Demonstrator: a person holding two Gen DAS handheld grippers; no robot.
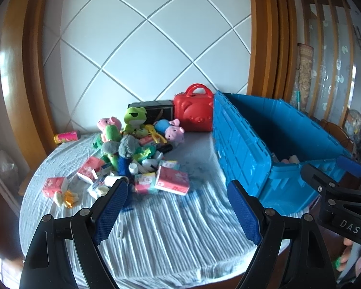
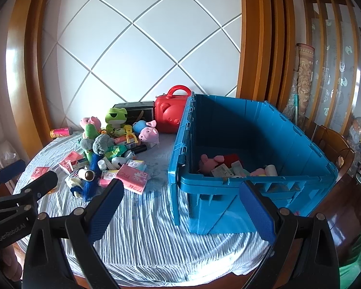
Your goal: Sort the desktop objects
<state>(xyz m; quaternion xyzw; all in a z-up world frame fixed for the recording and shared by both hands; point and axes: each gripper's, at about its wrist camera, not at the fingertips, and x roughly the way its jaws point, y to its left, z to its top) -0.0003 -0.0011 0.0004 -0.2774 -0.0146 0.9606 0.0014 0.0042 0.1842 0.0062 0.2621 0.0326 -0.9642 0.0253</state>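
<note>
The left gripper [image 1: 178, 207], black-framed with blue textured pads, stands spread with nothing between its jaws, hovering over the pale striped cloth [image 1: 170, 221] on the round table. Ahead of it and slightly to its left lies the heap of plush toys and tissue packs [image 1: 132, 154]; the nearest piece, a pink flowered tissue pack [image 1: 172, 180], lies just beyond the pads, its long side running crosswise to the fingers. The open blue plastic crate [image 1: 248, 149] sits ahead to its right, with the red plastic bear-faced case [image 1: 192, 113] behind the heap.

In the right wrist view, the right gripper [image 2: 183, 207] is likewise spread and empty. The crate [image 2: 228, 183] stands straight ahead, just beyond its right finger; inside are a pink plush pig [image 2: 210, 162], some small boxes and a white bottle, too jumbled to list. The heap [image 2: 108, 151] lies ahead to its left, so the left gripper [image 2: 36, 185] is likely nearer the next pick.
</note>
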